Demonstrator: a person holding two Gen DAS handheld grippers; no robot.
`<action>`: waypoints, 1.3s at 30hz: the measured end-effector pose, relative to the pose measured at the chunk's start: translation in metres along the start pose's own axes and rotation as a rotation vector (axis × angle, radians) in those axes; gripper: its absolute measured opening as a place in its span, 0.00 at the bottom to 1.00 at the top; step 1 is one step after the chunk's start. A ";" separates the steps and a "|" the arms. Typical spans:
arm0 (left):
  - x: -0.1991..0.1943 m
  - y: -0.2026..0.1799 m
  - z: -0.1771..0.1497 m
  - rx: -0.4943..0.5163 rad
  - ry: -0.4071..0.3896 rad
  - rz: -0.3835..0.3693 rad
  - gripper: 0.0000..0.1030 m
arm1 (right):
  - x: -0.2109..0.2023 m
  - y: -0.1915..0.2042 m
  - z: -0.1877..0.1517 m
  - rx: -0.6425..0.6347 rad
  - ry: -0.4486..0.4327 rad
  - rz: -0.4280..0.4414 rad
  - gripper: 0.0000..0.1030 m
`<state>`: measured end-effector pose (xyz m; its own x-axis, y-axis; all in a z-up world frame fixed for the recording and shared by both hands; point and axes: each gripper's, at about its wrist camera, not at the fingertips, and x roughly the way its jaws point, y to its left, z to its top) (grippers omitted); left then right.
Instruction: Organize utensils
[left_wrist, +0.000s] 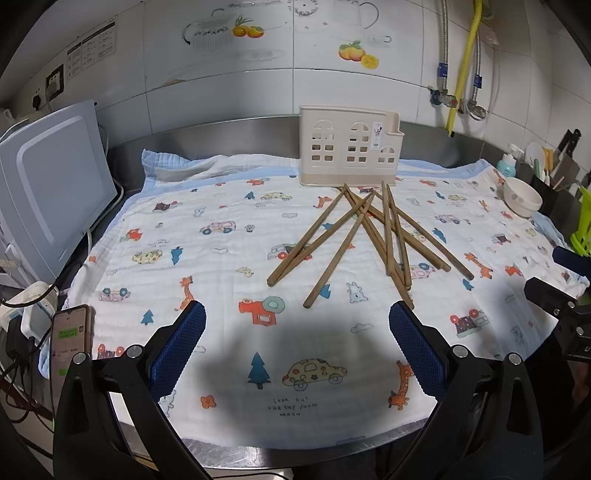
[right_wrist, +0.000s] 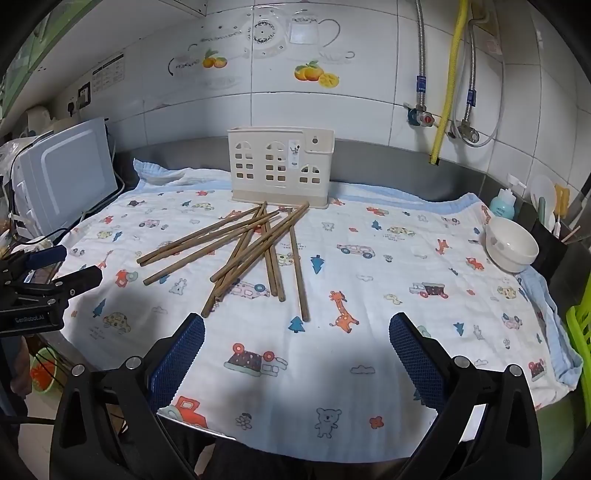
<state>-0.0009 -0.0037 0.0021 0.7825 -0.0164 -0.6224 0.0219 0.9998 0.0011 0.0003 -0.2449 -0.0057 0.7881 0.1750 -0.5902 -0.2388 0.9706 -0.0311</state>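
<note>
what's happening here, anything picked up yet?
Nothing yet. Both handheld grippers, left gripper and right gripper, hover open and empty over the printed cloth. The wooden chopsticks lie in a crossed pile in front of the beige holder, which looks empty.

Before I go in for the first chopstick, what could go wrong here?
The chopsticks lie crossed in a pile, so closing on one may drag or flick its neighbours. The cloth under them is soft and wrinkled, and the fingers may snag it. The holder stands close behind the pile; a push could tip it. Both the left gripper and the right gripper are open and empty.
</note>
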 end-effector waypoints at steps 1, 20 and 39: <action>0.000 0.001 0.000 -0.001 0.001 0.000 0.95 | 0.000 0.000 0.000 0.000 0.000 0.000 0.94; 0.005 0.007 0.001 -0.018 0.011 -0.007 0.95 | -0.001 0.002 0.001 -0.002 -0.006 0.001 0.94; 0.005 0.018 0.006 -0.029 -0.010 0.015 0.95 | 0.003 0.002 0.001 0.007 -0.007 0.007 0.94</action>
<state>0.0075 0.0139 0.0037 0.7891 -0.0011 -0.6143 -0.0079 0.9999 -0.0120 0.0024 -0.2427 -0.0064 0.7904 0.1833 -0.5846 -0.2405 0.9704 -0.0209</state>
